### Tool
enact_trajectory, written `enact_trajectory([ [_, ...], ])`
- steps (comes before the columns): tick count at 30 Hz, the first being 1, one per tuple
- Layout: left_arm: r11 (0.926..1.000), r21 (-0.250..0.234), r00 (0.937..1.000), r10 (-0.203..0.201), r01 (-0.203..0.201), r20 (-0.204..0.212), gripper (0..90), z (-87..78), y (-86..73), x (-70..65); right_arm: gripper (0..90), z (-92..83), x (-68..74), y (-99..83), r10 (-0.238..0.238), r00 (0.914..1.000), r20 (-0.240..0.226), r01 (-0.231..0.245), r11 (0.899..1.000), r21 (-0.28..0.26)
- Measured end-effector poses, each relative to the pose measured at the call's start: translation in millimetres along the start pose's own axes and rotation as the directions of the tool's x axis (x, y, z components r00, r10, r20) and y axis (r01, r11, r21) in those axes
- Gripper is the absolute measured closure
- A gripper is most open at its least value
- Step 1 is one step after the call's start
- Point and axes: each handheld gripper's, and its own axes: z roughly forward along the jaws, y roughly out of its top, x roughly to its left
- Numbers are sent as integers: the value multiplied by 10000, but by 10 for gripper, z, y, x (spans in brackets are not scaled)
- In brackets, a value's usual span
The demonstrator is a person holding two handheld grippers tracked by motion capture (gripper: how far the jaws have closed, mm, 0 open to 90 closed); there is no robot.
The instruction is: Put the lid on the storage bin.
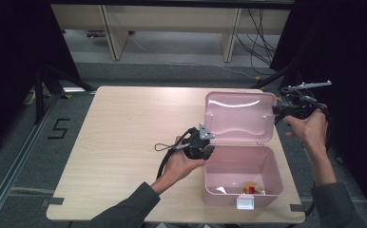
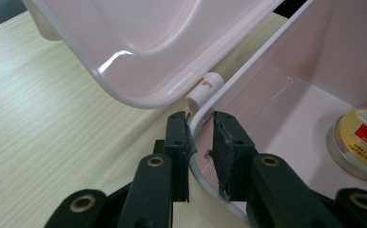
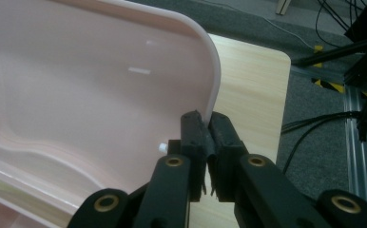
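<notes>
While the box stands open: pink lidded box (image 1: 242, 176) on the tabletop's (image 1: 124, 133) right side.
Left tool (image 2: 201, 137): clamped on box rim.
Right tool (image 3: 207, 137): pinching raised lid's (image 3: 101, 85) right edge.
Hinge axis: left-right, behind box.

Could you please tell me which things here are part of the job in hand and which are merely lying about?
In the job:
- pink box, rim pinched by the left claw
- lid, edge pinched by the right claw
- tin inside the box

Lying about:
- table
- floor cables
- benches behind
</notes>
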Motion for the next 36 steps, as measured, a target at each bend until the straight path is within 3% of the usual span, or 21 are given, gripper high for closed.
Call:
enact_trajectory([
  [3, 10000, -41, 10000, -26, 26, 10, 760, 0, -3, -4, 865, -42, 21, -16, 140, 9999, -44, -140, 9998, -117],
  [4, 10000, -44, 10000, 2, -2, 2, 760, -2, -3, -7, 866, -53, 11, -29, -144, 9999, 31, 145, 9993, -337],
  [10, 9999, -163, 10000, -32, 32, -10, 757, 2, -18, -12, 870, -198, 51, -120, -148, 9998, -109, 140, 9977, -667],
  [11, 9998, -172, 10000, -29, 29, -23, 757, 3, -19, -12, 871, -208, 28, -130, -518, 9986, -69, 509, 9943, -936],
  [14, 9998, -198, 10000, -35, 34, -40, 757, 4, -21, -16, 874, -259, 45, -181, -191, 9994, -282, 159, 9938, -1102],
  [17, 9998, -221, 10000, -21, 19, -94, 756, 2, -25, -16, 875, -295, 43, -204, -423, 9988, -236, 390, 9915, -1242],
  [18, 9997, -229, 10000, -45, 43, -78, 757, 1, -29, -14, 875, -305, 63, -216, -274, 9992, -292, 237, 9922, -1224],
  [19, 9996, -259, 9999, -66, 64, -110, 756, 2, -32, -16, 876, -313, 51, -219, -472, 9986, -249, 435, 9904, -1314],
  [20, 9996, -272, 9999, -90, 87, -115, 756, 0, -34, -18, 877, -318, 83, -235, -89, 9994, -336, 43, 9908, -1355],
  [21, 9995, -305, 9999, -109, 105, -126, 756, 1, -37, -19, 877, -333, 62, -239, -455, 9987, -235, 417, 9888, -1435],
  [24, 9991, -397, 9998, -140, 134, -144, 754, 3, -49, -21, 877, -372, 100, -295, -202, 9992, -338, 145, 9865, -1633],
  [27, 9985, -480, 9996, -255, 250, -99, 754, 9, -61, -21, 881, -469, 110, -364, -652, 9976, -232, 601, 9823, -1773],
  [32, 9980, -591, 9996, -241, 230, -176, 751, 11, -73, -28, 882, -515, 155, -433, -458, 9987, -226, 407, 9808, -1910],
  [33, 9973, -654, 9993, -346, 336, -142, 750, 17, -75, -28, 882, -534, 137, -443, -906, 9958, -131, 863, 9770, -1948],
  [36, 9964, -743, 9990, -426, 416, -118, 748, 22, -88, -32, 882, -547, 158, -478, -818, 9966, -104, 778, 9749, -2087],
])
